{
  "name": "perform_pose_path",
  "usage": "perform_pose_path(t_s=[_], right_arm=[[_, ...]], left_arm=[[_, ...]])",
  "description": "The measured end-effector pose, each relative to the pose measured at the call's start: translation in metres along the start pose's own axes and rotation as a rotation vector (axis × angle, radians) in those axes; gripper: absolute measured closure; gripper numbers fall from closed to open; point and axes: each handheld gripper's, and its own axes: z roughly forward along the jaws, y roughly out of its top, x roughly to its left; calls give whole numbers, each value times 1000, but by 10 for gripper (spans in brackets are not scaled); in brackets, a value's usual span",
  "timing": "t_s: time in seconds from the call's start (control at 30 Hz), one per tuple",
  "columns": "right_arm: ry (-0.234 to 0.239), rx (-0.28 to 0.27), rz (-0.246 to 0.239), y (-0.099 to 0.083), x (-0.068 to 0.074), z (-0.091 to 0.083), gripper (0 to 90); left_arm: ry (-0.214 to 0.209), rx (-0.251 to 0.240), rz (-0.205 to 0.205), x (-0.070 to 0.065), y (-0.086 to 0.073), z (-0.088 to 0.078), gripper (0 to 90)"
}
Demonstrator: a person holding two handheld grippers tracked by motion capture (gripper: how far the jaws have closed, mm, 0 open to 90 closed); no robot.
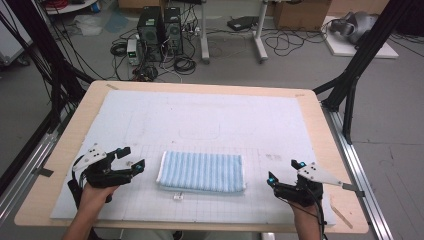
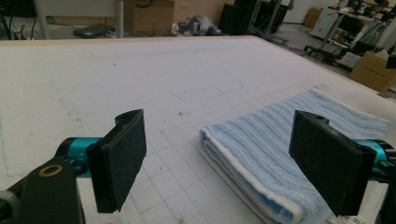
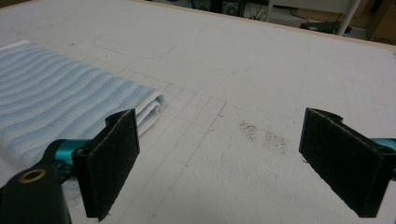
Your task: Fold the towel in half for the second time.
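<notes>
Left gripper [image 1: 131,159]: jaws wide apart, holding nothing, low at the near left, pointing right.
Right gripper [image 1: 284,171]: jaws wide apart, holding nothing, low at the near right, pointing left.
Hands: each grips its gripper from below.

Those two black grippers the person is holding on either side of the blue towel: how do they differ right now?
The left gripper sits close beside the folded blue striped towel's left end, while the right gripper rests farther from its right end. In the left gripper view the towel lies partly between the jaws; in the right gripper view it lies off to the left side. Both are open, holding nothing, low over the white mat.
</notes>
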Motion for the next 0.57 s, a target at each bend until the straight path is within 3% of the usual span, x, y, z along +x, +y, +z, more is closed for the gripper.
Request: perform_pose_path(t_s=[0.57], right_arm=[[9,-7,6,-1,0,2,114]], left_arm=[[12,-9,-13,2,0,-1,194]])
